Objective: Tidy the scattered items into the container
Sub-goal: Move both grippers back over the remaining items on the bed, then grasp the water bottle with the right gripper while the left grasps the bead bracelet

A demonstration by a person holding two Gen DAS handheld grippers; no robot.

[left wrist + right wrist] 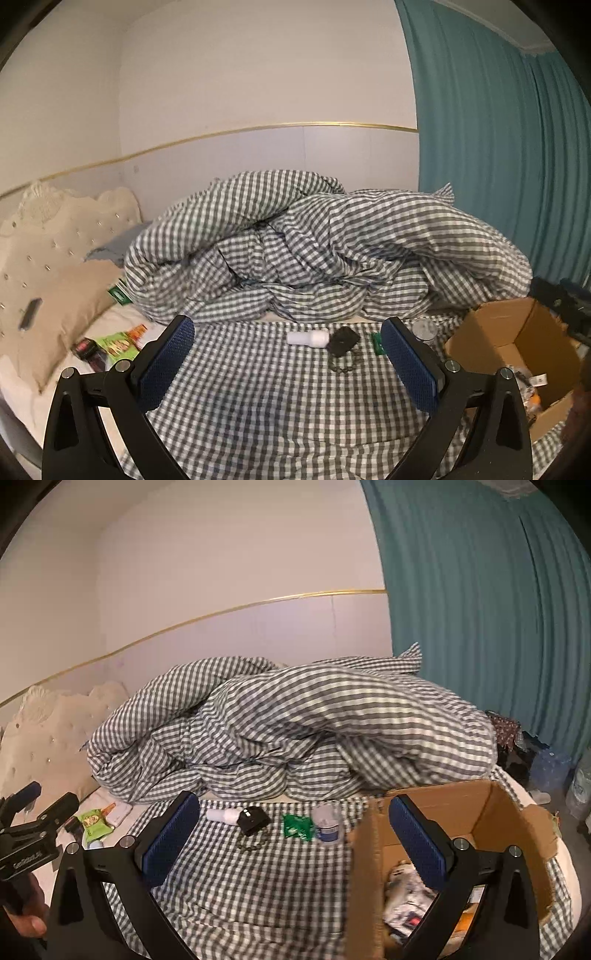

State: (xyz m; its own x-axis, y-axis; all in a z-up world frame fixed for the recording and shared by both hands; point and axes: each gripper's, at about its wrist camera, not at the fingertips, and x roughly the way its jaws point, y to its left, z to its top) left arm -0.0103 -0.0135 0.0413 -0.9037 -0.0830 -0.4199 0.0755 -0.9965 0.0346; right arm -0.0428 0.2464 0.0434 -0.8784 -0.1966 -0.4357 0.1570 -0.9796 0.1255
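In the left wrist view, snack packets (118,345) lie at lower left beside the pillow (62,306). The left gripper (288,334) hangs over the checked sheet (280,398), jaws wide and empty. Between its pads, at center, sit a white bottle (307,337), then a black key fob (343,340), a green packet (377,342) and a jar (424,329). The box (491,332) stands at right. In the right wrist view, the right gripper (295,812) is also wide and empty, its right pad over the open box (369,878).
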